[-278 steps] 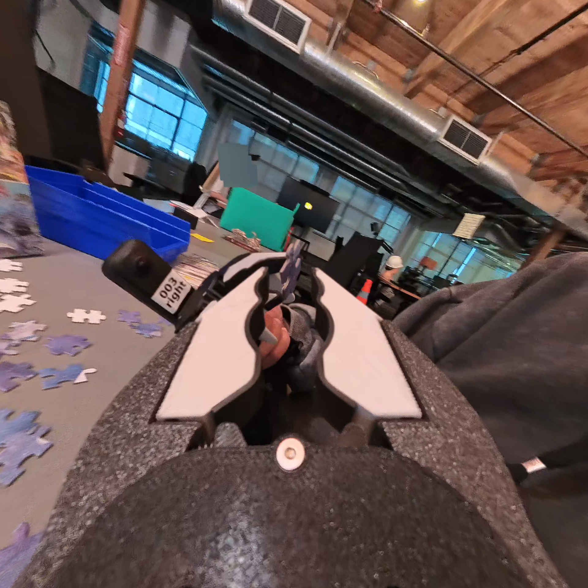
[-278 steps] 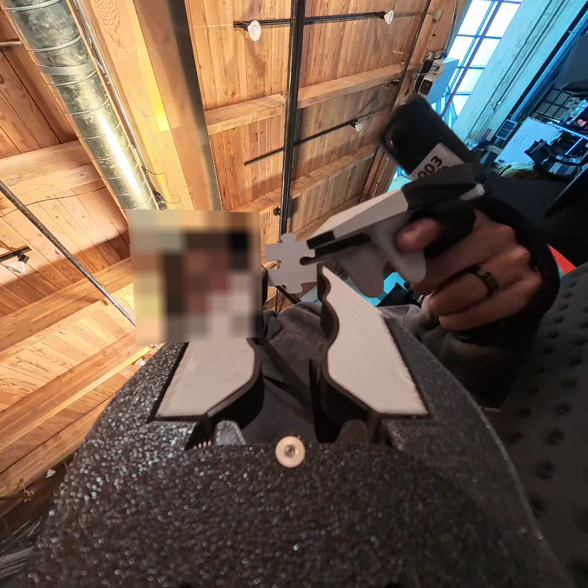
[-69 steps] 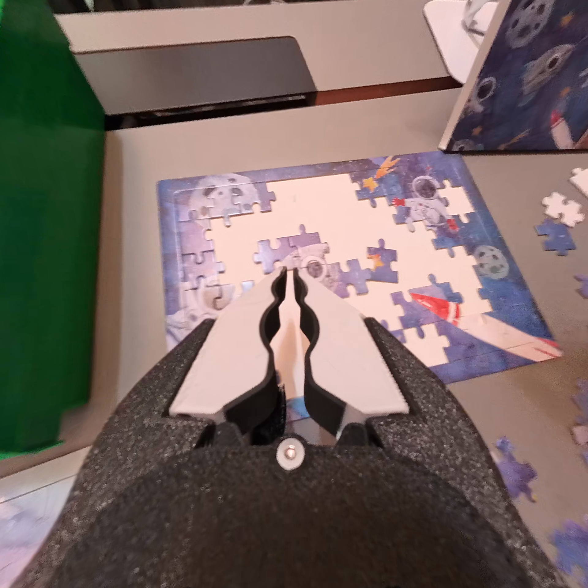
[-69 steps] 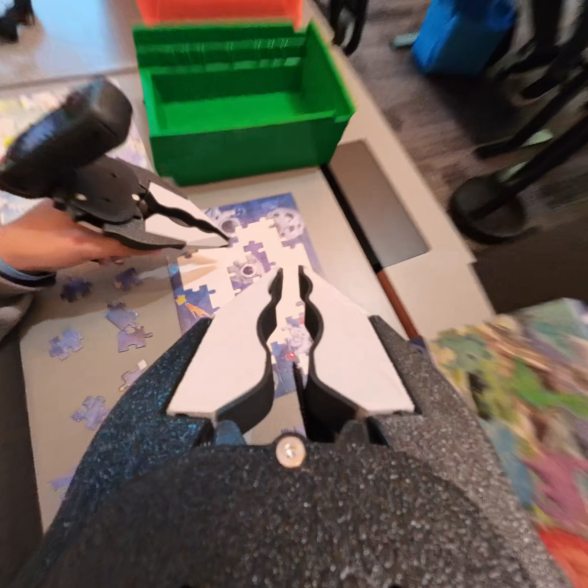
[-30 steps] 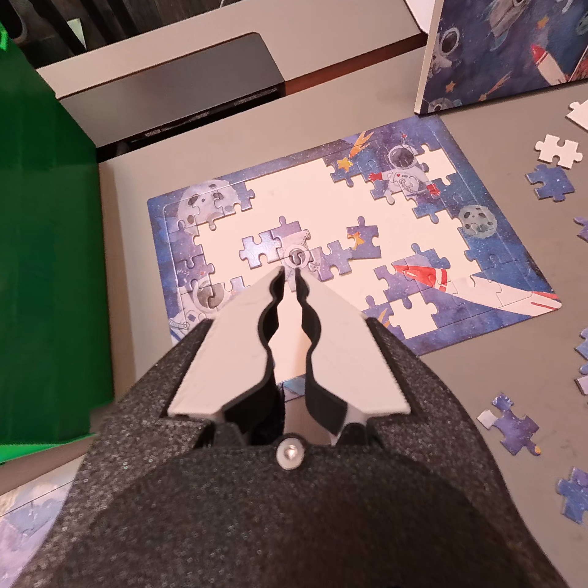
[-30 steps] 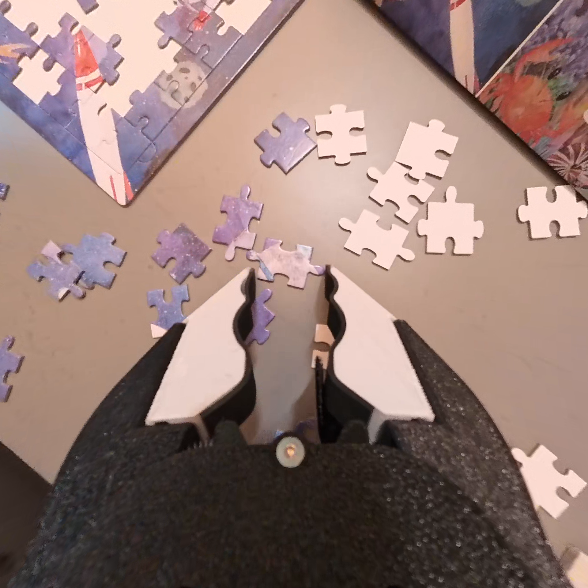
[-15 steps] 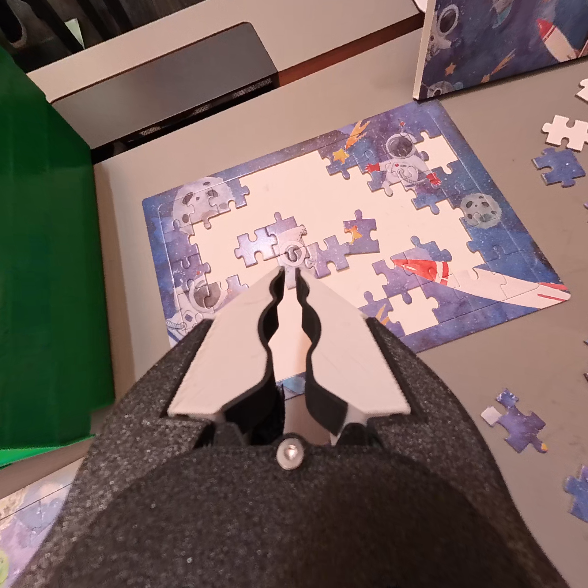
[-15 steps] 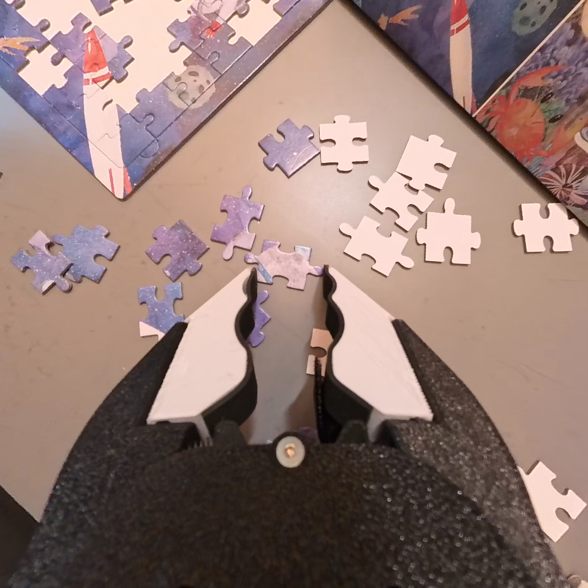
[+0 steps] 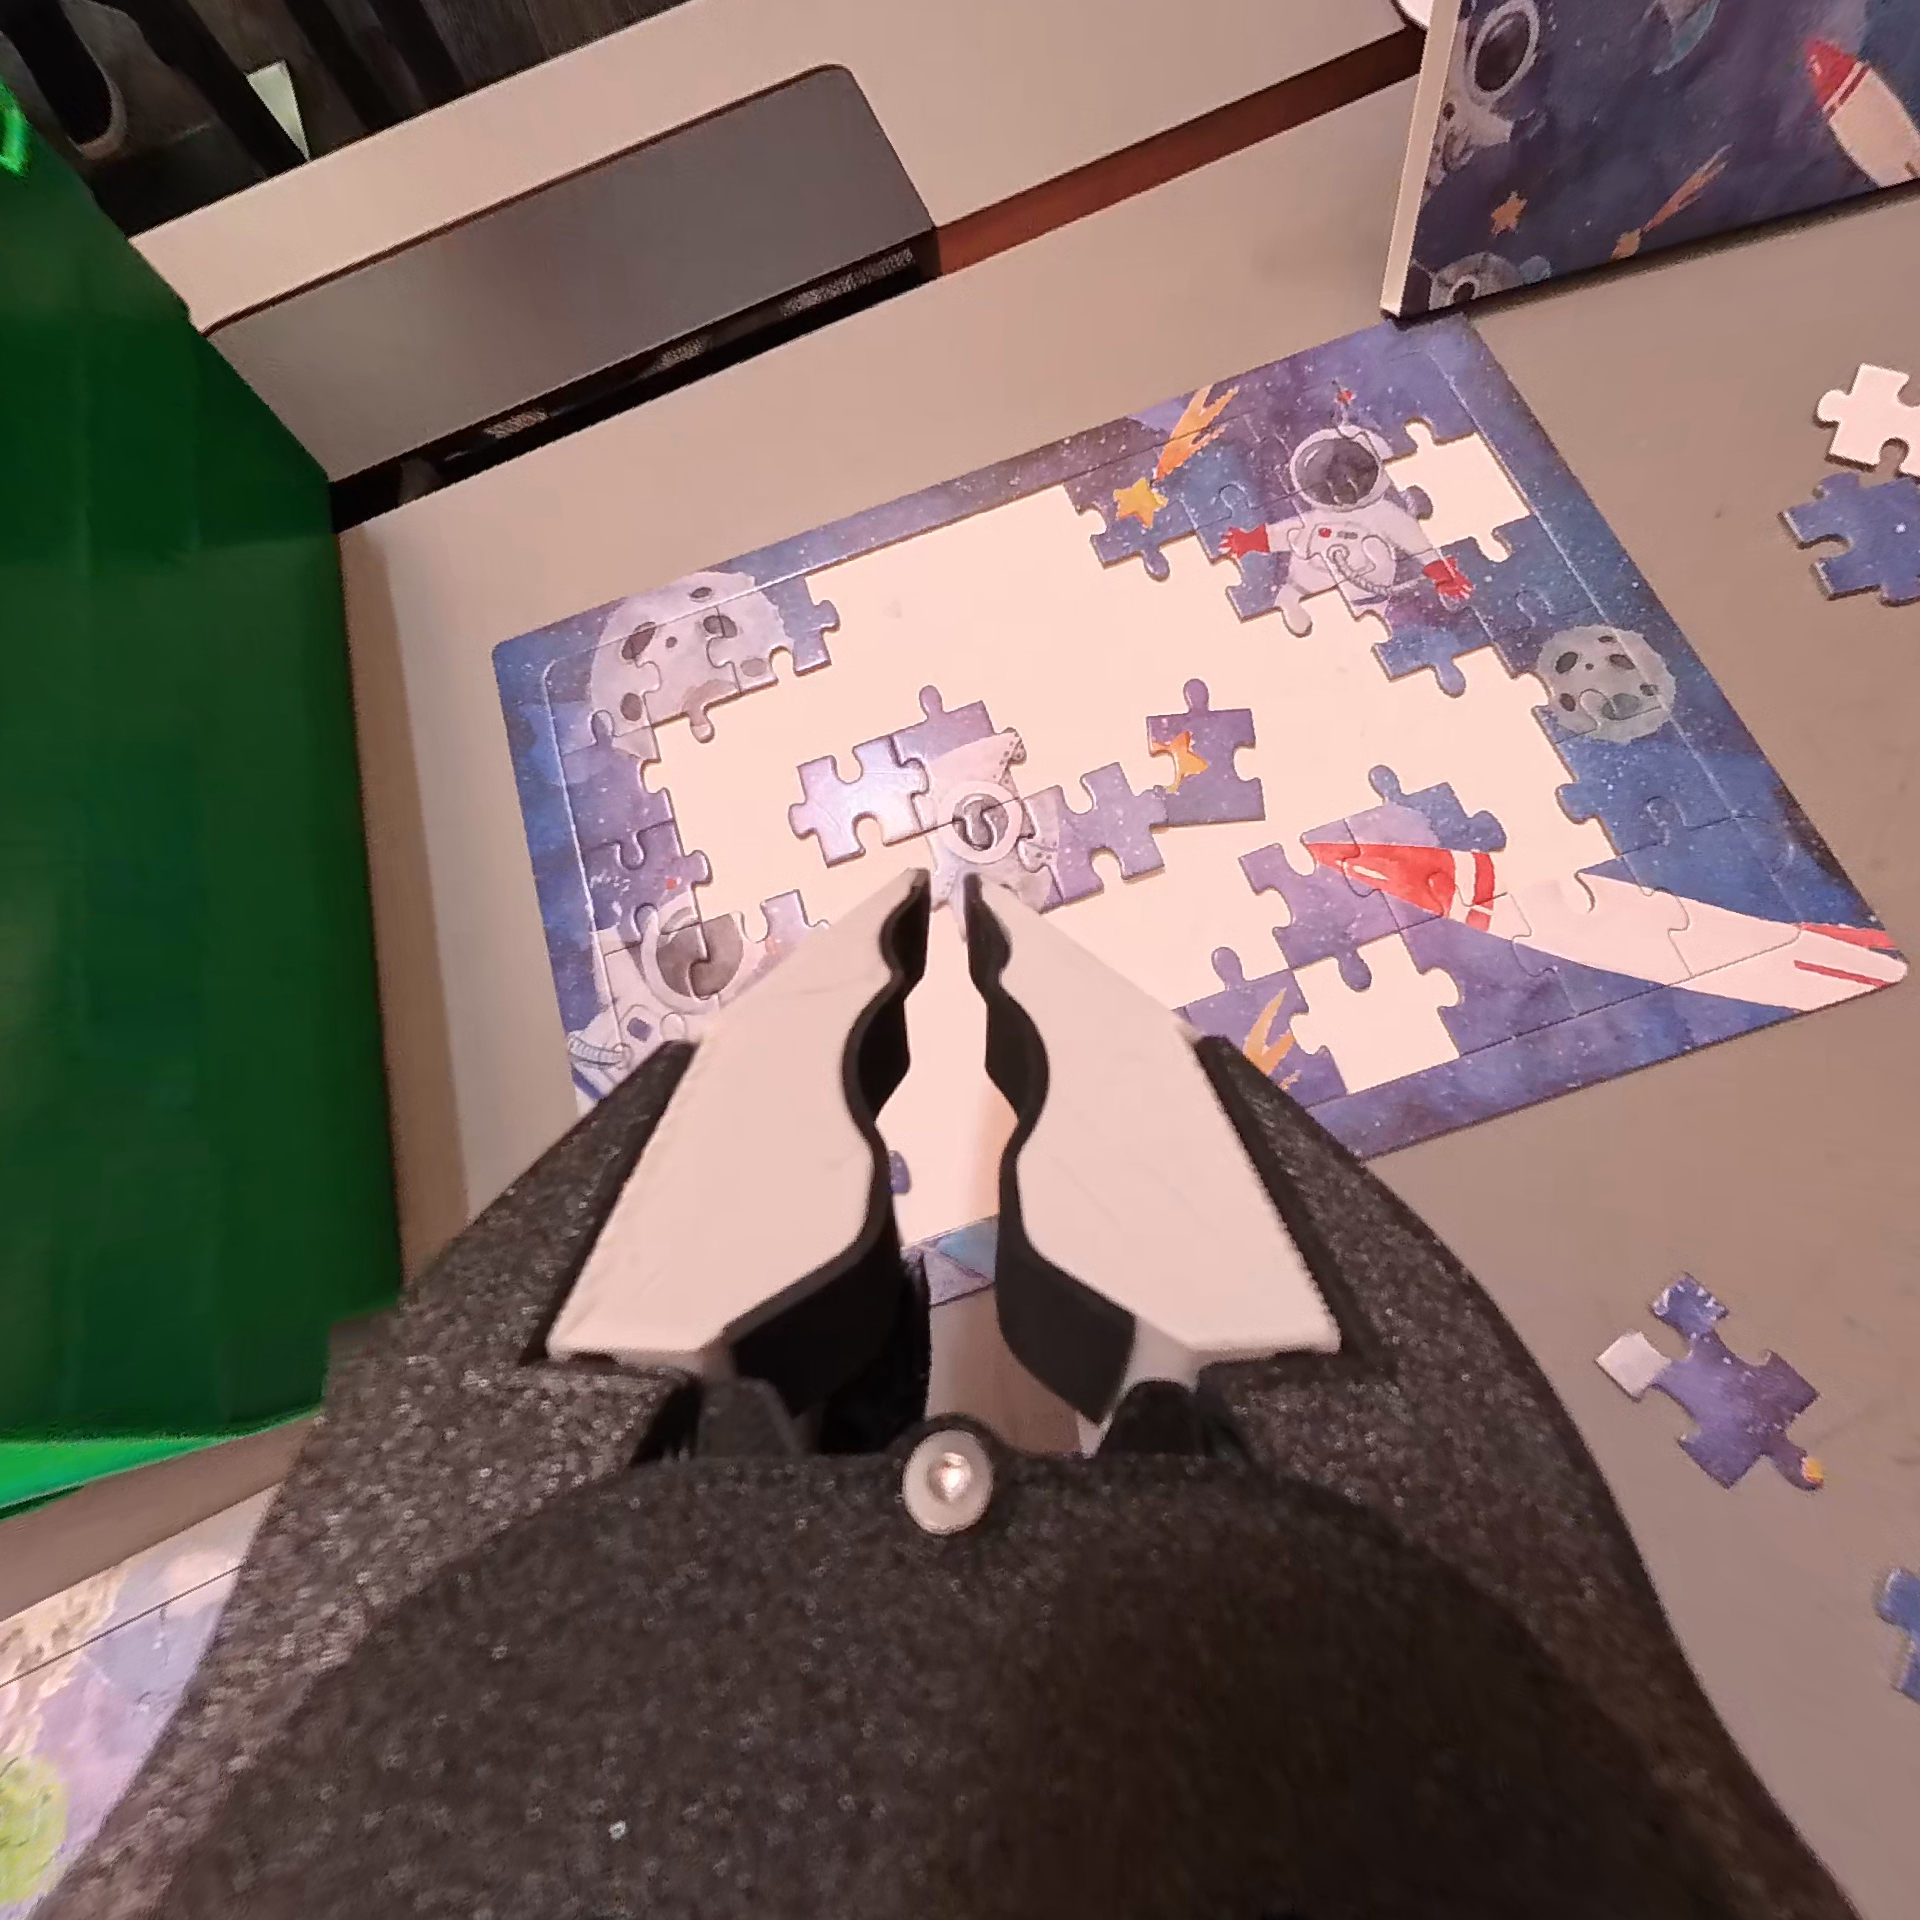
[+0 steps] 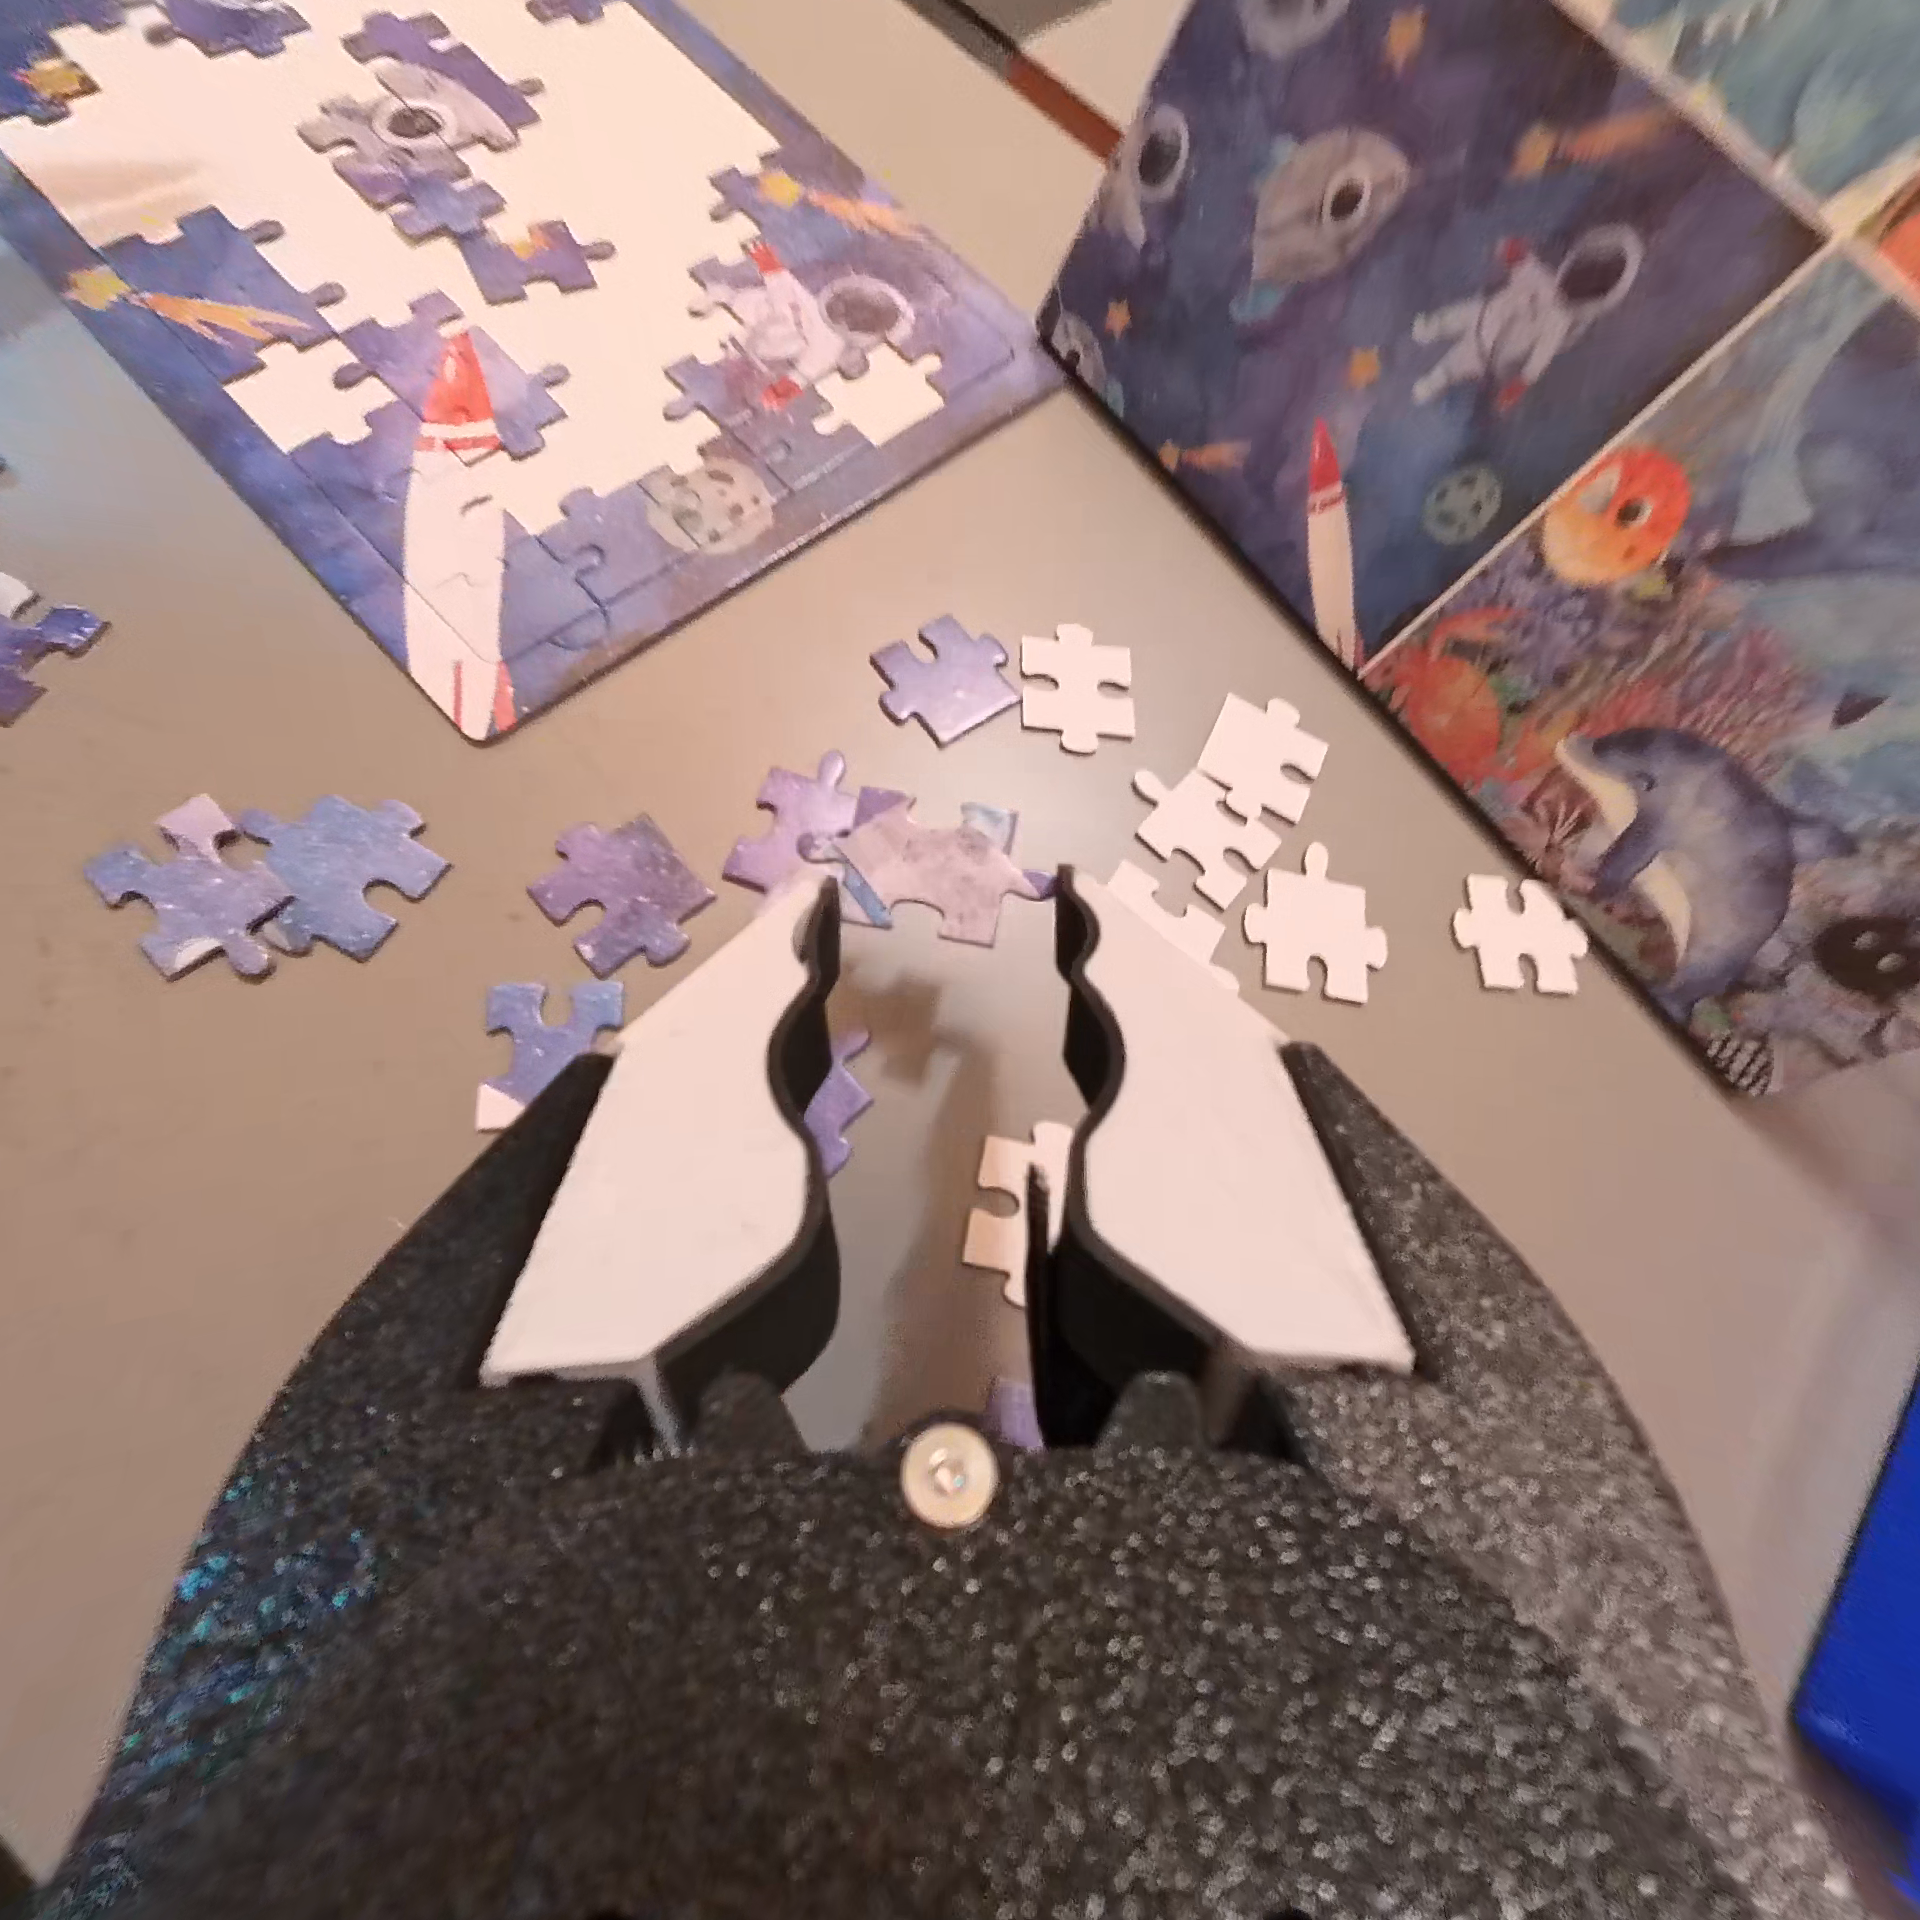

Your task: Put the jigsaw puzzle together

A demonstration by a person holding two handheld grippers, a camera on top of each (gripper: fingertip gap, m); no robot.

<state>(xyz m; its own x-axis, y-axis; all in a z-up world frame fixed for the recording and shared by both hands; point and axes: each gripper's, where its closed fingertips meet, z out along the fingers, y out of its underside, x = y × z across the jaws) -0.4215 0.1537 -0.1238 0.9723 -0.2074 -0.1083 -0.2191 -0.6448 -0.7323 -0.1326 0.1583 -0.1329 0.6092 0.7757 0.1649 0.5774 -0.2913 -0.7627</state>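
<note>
The space jigsaw tray (image 9: pixel 1039 623) lies on the grey table, its border and corners filled and the middle mostly bare. A small cluster of joined pieces (image 9: pixel 977 805) sits in the middle. My left gripper (image 9: pixel 945 883) is shut and empty, hovering over the tray just short of that cluster. My right gripper (image 10: pixel 945 883) is open and empty above loose pieces. A pale grey-purple piece (image 10: pixel 935 862) lies just ahead of its tips. The tray also shows in the right wrist view (image 10: pixel 187 135), at the upper left.
Purple face-up pieces (image 10: pixel 623 894) lie left of the right gripper and white face-down pieces (image 10: pixel 1314 935) lie to its right. The picture box (image 10: pixel 1455 312) stands at the upper right. A green bin (image 9: pixel 156 831) stands left of the tray. A blue bin (image 10: pixel 1870 1662) is at the lower right.
The right gripper has tilted and come closer to the pale piece, still open. The left gripper stays shut over the tray and has barely drifted.
</note>
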